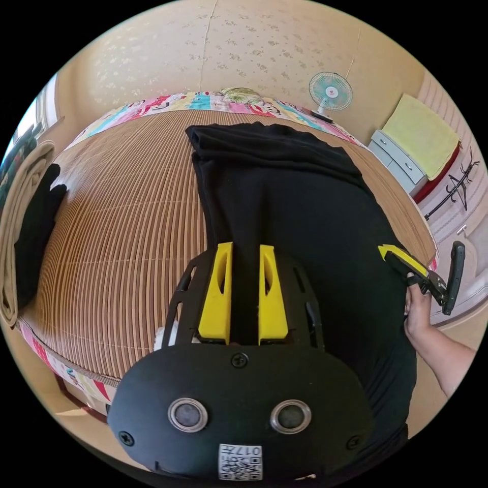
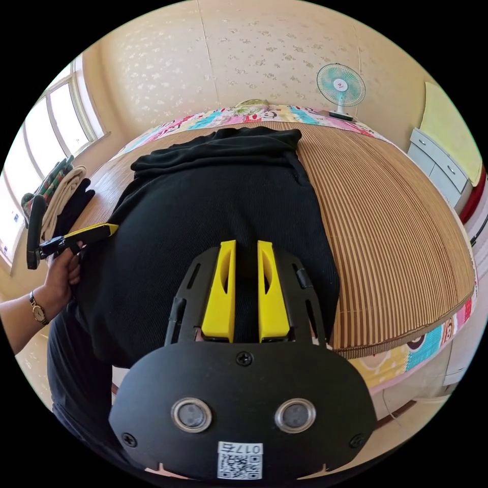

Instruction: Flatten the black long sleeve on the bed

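The black long sleeve (image 1: pixel 284 193) lies lengthwise on the bed's striped bamboo mat (image 1: pixel 122 213), with its far end bunched in folds near the colourful bedding. My left gripper (image 1: pixel 246 251) has its yellow jaws pressed on the near hem, black cloth between them. It also appears at the garment's left edge (image 2: pixel 104 231), held by a hand. My right gripper (image 2: pixel 246 246) pinches the same near hem of the garment (image 2: pixel 218 203). From the left gripper view it sits at the cloth's right edge (image 1: pixel 389 252).
A pile of beige and black folded cloth (image 1: pixel 25 223) rests at the mat's left side. A standing fan (image 2: pixel 340 85) is beyond the bed. Grey drawers (image 2: pixel 439 168) line the right wall and a window (image 2: pixel 56 127) the left. The person's dark clothing (image 2: pixel 76 356) is close below.
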